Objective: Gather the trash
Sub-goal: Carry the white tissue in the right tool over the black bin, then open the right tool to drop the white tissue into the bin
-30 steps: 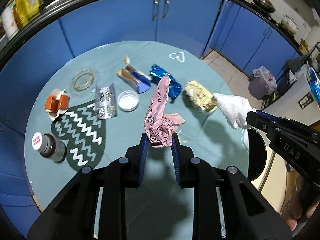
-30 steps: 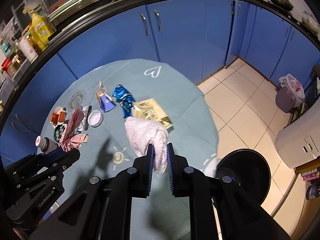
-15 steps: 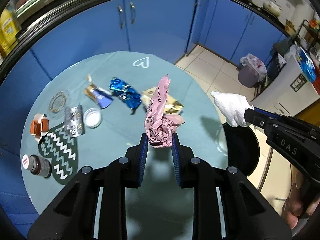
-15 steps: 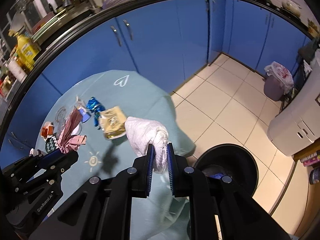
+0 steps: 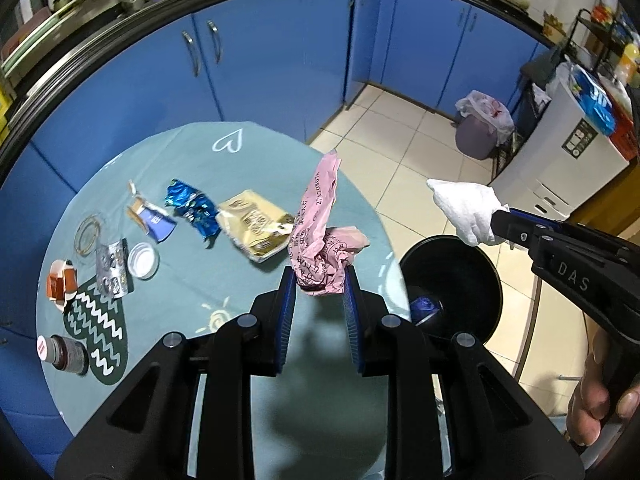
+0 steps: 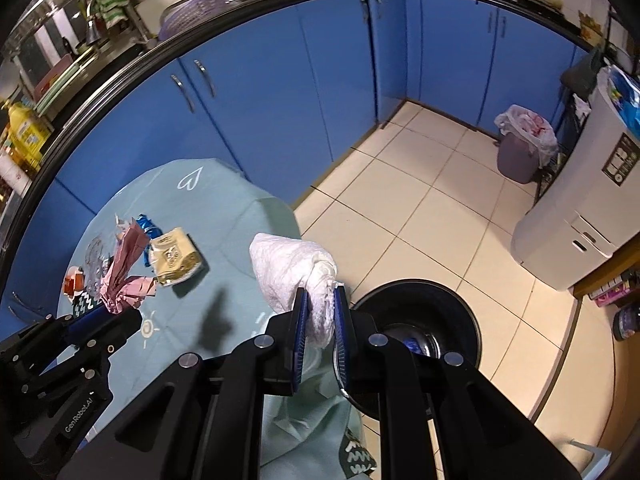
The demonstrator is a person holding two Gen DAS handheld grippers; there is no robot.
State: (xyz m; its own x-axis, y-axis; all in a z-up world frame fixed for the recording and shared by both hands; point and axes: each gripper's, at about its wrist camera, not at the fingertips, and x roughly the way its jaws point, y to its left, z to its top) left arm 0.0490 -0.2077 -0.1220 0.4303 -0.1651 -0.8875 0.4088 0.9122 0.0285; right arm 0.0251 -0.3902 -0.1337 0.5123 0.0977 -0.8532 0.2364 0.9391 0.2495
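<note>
My left gripper (image 5: 319,280) is shut on a crumpled pink wrapper (image 5: 318,236), held up over the right edge of the round table (image 5: 192,304). My right gripper (image 6: 320,300) is shut on a crumpled white tissue (image 6: 292,268), which hangs near the table's edge, just left of a black bin (image 6: 420,328) on the floor. In the left wrist view the white tissue (image 5: 466,208) sits above the black bin (image 5: 456,284), which holds a blue scrap. A beige packet (image 5: 256,226), a blue foil wrapper (image 5: 192,210) and a torn blue-and-brown wrapper (image 5: 150,218) lie on the table.
Also on the table: a white lid (image 5: 142,260), a silver blister pack (image 5: 112,268), a clear dish (image 5: 90,230), an orange-brown carton (image 5: 60,282) and a dark bottle (image 5: 62,352). Blue cabinets (image 5: 280,60) stand behind. A grey lined bin (image 6: 520,148) and white appliance (image 6: 576,216) stand at right.
Both grippers have carried their trash to the right, from over the table's middle to its right edge. The black bin has come fully into view beside them. Neither grip changed.
</note>
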